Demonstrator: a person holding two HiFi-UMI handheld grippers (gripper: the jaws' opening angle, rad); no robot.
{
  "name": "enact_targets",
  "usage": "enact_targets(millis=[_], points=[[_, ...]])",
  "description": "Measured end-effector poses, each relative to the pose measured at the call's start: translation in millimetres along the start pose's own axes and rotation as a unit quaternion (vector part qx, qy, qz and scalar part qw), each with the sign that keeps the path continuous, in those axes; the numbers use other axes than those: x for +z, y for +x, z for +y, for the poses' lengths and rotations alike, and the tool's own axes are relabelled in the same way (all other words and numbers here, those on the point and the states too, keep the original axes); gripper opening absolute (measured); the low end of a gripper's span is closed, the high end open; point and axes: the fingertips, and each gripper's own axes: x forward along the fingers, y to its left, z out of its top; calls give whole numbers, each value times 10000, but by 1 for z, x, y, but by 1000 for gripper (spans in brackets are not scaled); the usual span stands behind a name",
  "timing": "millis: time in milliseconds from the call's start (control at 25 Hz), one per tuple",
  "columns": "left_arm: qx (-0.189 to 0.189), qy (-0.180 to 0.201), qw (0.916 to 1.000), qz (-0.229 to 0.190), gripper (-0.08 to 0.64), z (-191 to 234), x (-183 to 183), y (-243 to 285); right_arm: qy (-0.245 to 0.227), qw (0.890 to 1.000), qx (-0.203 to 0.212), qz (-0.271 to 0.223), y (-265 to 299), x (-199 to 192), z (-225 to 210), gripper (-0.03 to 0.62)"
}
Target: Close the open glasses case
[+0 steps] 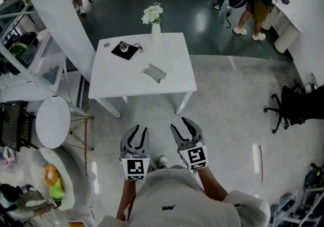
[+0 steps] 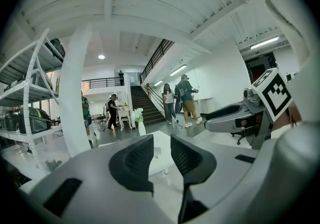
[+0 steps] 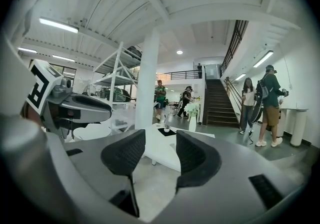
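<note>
Well short of the worktop (image 1: 177,69), left hand-held gripper (image 1: 137,137) and right hand-held gripper (image 1: 181,129) both parted and empty, glasses case (image 1: 154,73) lying near its middle: could shove the case toward an edge by pressing it shut unbraced

Pale glasses case (image 1: 154,73) lies open on white table (image 1: 117,78).

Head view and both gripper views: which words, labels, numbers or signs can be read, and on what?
No readable text anywhere.
left gripper and right gripper: square marker patterns only, no lettering.
Small dark print on the person's shirt: too small to read.
</note>
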Motion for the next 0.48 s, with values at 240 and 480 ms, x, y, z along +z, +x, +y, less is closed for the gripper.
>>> enact_targets(millis=[240,480], points=[[13,3,10000,39,118,7,-3,23,-23,10000,30,31,21,-8,-13,192],[32,0,10000,34,118,23,-6,45,-23,10000,-6,12,46,-7,-24,190]])
